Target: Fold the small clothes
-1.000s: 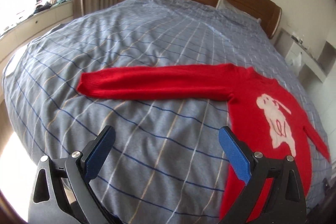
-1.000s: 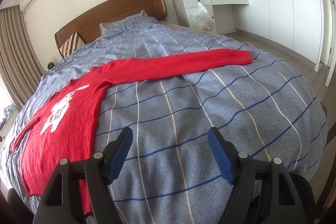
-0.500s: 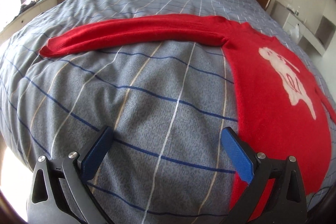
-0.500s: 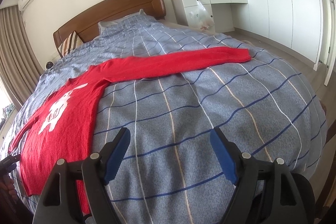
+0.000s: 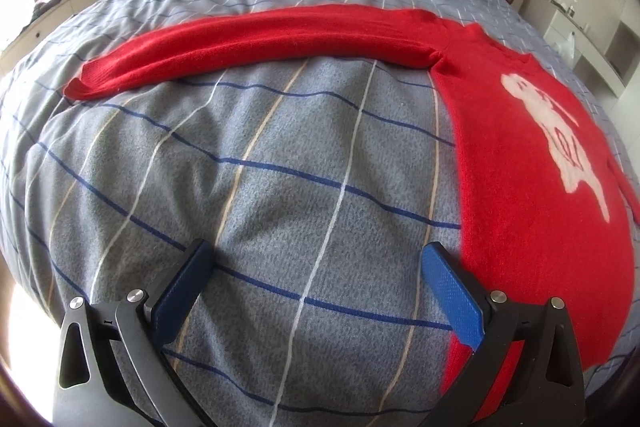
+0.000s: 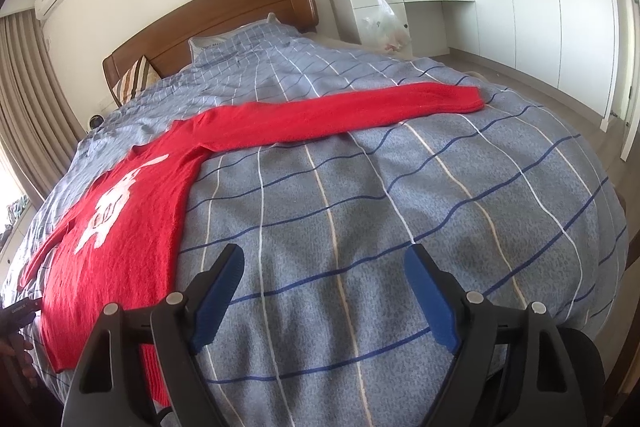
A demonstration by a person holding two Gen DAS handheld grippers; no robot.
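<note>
Two grippers hover over the bed, neither holding a thing. A red knitted sweater with a white animal figure (image 5: 520, 155) lies flat on the grey-blue checked duvet (image 5: 280, 187), spread out ready for folding, I'd judge. The left gripper (image 5: 316, 279) stands wide open, its right pad at the sweater's side edge near the hem, at four o'clock. The right gripper (image 6: 324, 291) is opening over bare duvet, nothing between its jaws. The body's long axis runs hem-near, collar toward the wooden headboard (image 6: 224, 23); one sleeve (image 6: 340, 111) stretches sideways toward two o'clock in the right view.
</note>
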